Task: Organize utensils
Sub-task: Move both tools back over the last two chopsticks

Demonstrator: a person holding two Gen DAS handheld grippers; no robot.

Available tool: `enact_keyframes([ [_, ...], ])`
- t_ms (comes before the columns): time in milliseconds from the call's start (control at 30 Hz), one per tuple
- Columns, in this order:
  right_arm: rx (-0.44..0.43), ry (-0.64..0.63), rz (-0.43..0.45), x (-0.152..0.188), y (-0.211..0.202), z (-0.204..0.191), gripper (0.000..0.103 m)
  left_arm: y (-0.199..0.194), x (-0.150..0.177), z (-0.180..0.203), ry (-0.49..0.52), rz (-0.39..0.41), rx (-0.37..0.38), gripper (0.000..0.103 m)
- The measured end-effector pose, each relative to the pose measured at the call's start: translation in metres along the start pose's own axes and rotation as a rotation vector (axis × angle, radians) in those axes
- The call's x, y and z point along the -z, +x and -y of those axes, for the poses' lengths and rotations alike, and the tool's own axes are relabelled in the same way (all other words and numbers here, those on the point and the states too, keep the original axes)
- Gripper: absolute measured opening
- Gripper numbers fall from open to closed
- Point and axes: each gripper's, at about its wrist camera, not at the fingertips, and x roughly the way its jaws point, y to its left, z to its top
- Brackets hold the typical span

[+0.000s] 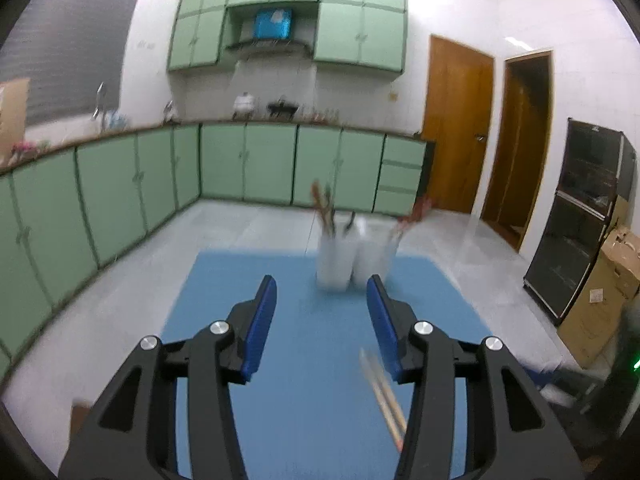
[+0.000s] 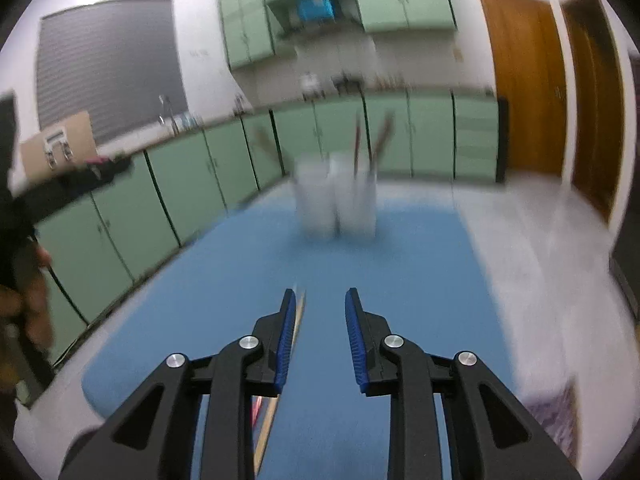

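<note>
A white utensil holder (image 1: 352, 258) with several compartments stands at the far side of a blue mat (image 1: 312, 360); several utensils stick up out of it. It also shows, blurred, in the right wrist view (image 2: 340, 200). A pair of wooden chopsticks (image 1: 384, 396) lies on the mat under my left gripper's right finger. My left gripper (image 1: 322, 294) is open and empty above the mat. My right gripper (image 2: 320, 304) is open and empty; the chopsticks (image 2: 298, 320) lie beside and below its left finger.
The mat (image 2: 240, 300) lies on a pale table. Green cabinets (image 1: 160, 176) line the far wall. A dark cabinet (image 1: 584, 216) and cardboard boxes (image 1: 604, 292) stand at the right. The person's hand holding the left gripper (image 2: 28, 288) shows at the left edge.
</note>
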Motion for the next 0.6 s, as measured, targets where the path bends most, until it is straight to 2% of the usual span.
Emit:
enact_keyframes([
  [100, 0.006, 0.038, -0.046, 0.041, 0.01, -0.008, 0.025, -0.016, 0.037, -0.006, -0.032, -0.038, -0.026, 0.046],
  [167, 0.002, 0.052, -0.055, 0.055, 0.011, -0.012, 0.025, -0.022, 0.051, -0.013, -0.043, -0.059, -0.038, 0.046],
  [333, 0.009, 0.027, -0.073, 0.068, 0.012, -0.022, 0.025, -0.03, 0.07, -0.019, -0.066, -0.092, -0.042, 0.046],
  [600, 0.042, 0.0, -0.111, 0.072, 0.029, -0.029, 0.025, -0.025, 0.074, -0.021, -0.083, -0.111, -0.029, 0.046],
])
